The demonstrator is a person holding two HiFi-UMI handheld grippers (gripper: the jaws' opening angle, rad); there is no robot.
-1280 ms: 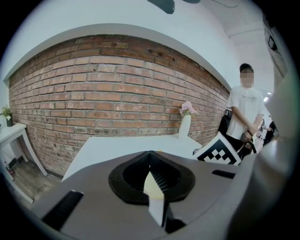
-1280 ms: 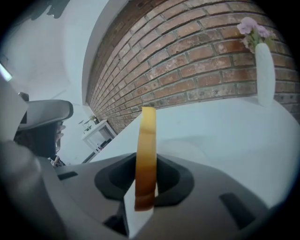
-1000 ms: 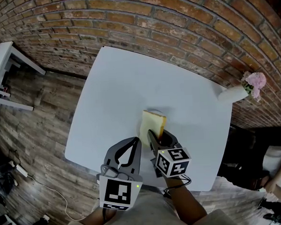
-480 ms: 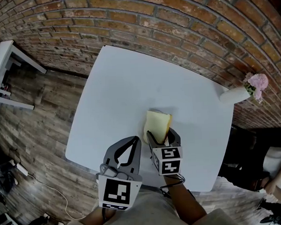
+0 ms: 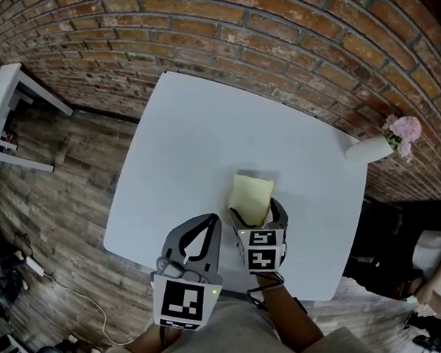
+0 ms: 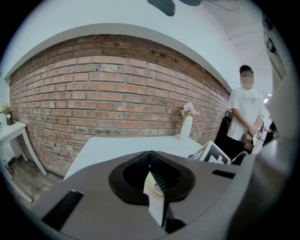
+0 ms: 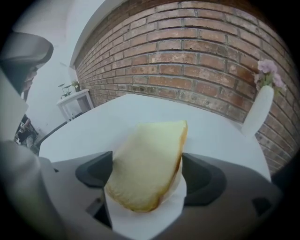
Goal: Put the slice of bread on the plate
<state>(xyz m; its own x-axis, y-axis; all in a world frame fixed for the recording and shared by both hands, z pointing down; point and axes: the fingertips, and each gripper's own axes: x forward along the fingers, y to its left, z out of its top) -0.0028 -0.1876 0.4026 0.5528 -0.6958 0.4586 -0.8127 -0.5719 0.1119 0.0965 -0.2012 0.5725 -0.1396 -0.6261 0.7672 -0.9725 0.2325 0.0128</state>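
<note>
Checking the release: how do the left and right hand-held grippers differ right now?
The left hand-held gripper has its jaws together; those of the right hand-held gripper have just been opening and stand wide apart around the bread slice. The left hangs at the table edge; the right reaches further in. Both carry marker cubes.

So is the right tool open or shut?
Open. The right tool has just been opening its jaws; the bread slice lies loose between them.
</note>
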